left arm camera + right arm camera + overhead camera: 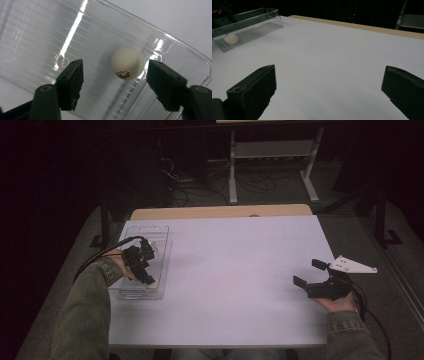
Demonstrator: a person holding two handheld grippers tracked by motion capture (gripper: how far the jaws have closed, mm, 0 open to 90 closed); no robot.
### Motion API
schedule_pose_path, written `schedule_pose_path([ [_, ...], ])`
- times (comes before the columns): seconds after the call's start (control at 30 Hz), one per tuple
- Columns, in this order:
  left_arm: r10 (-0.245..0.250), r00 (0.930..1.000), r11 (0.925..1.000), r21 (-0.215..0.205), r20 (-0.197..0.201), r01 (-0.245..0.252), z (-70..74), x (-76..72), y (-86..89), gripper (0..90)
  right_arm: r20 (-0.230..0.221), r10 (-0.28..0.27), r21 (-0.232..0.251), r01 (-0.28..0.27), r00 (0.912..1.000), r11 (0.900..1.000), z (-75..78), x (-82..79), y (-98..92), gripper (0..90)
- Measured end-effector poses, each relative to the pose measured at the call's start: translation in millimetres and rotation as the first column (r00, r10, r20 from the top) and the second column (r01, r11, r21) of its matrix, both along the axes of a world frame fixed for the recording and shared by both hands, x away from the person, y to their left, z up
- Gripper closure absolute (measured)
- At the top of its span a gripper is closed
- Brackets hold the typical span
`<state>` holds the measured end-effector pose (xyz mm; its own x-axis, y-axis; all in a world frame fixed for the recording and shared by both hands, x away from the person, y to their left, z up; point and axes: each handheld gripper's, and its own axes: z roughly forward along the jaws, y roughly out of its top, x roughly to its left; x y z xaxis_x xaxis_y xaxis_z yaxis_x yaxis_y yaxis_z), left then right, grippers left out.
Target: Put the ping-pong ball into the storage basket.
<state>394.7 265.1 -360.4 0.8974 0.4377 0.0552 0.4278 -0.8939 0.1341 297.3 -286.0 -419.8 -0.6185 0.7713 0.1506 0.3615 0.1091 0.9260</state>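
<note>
Item: small white plastic ball (128, 63), table-tennis type, with a red and black printed mark low on its side.

Location: the small white plastic ball rests on the ribbed floor of a clear rectangular plastic tray (175, 45), close to one rounded corner of it. In the high view the clear rectangular plastic tray (165, 255) sits at the left edge of the white tabletop (235, 280). In the right gripper view the ball (231, 38) lies at the near end of the tray (262, 23).

Handling, by judgement: very light, hollow and thin-walled; stiff under a mild pinch but likely to dent or crack if squeezed hard. The surface is smooth and round, so it is apt to squirt out of flat pads or roll along the tray floor at a nudge. The best hold looks to be across its widest part, pads opposite each other and level with its middle, with gentle pressure only. The tray wall near the ball may crowd one pad.

Appearance: matt off-white sphere, unmarked apart from the print, bright against the glossy tray, which throws long streaks of reflected light.

Left tongs (114, 82): spread, the ball lying between the two black jaws with daylight on either side, the pads not pressing on it. In the high view the left tongs (148, 279) hang over the near end of the tray.

Right tongs (329, 87): spread wide, nothing between them, held low over bare tabletop. In the high view the right tongs (310, 272) sit at the right edge, well apart from the tray.

Beyond: a wooden edge strip (220, 212) along the far side of the tabletop.
</note>
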Motion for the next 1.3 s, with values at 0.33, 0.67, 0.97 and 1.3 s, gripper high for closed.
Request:
schedule_pose_path([
  [0.33,0.076,0.993,0.9971,-0.015,0.091,-0.075,6.5,-2.8,7.8,3.8,0.004,-0.001,-0.003,0.001,1.0,1.0,0.5,-0.7,0.3,0.0],
  [0.67,0.113,0.9793,0.9877,-0.126,0.168,-0.092,19.3,-10.0,10.2,0.0,0.006,-0.005,-0.001,0.005,1.0,1.0,0.8,-2.0,-0.3,0.0],
  [0.97,0.131,0.9671,0.9757,-0.202,0.218,-0.086,24.5,-17.2,14.4,0.0,0.008,-0.006,-0.001,0.006,1.0,1.0,0.9,-2.0,-0.3,0.0],
  [1.3,0.168,0.9545,0.9552,-0.28,0.246,-0.096,22.7,-29.9,22.7,0.0,0.008,-0.006,0.001,0.006,0.9999,1.0,1.0,-2.0,-0.3,0.0],
])
